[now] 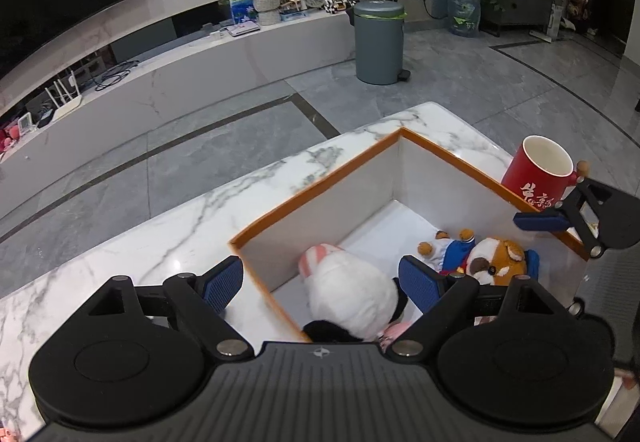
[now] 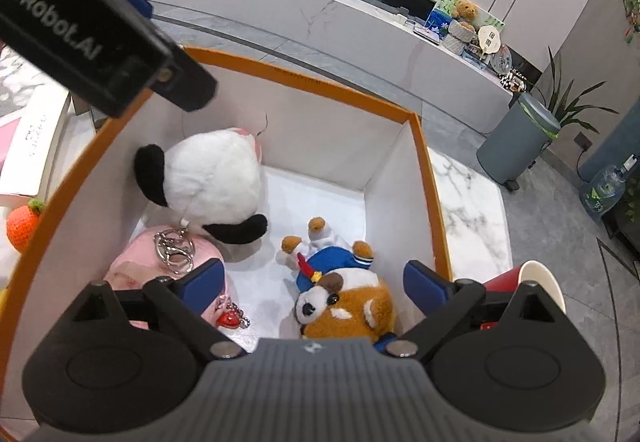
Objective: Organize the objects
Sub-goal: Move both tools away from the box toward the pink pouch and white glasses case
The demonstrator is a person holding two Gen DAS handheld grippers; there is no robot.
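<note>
An orange-rimmed white box (image 1: 320, 181) (image 2: 320, 81) stands on the marble table. Inside lie a white and black panda plush (image 1: 352, 294) (image 2: 220, 177), a brown dog plush in blue clothes (image 1: 492, 260) (image 2: 344, 302) and a pink plush with key rings (image 2: 132, 270). My left gripper (image 1: 320, 282) is open and empty above the box's near left corner. My right gripper (image 2: 316, 282) is open and empty above the dog plush; it also shows at the right of the left wrist view (image 1: 560, 213).
A red mug (image 1: 540, 169) (image 2: 532, 278) stands just outside the box's right wall. An orange knitted toy (image 2: 24, 226) and a white carton (image 2: 36, 145) lie left of the box. A grey bin (image 1: 380, 41) stands on the floor beyond the table.
</note>
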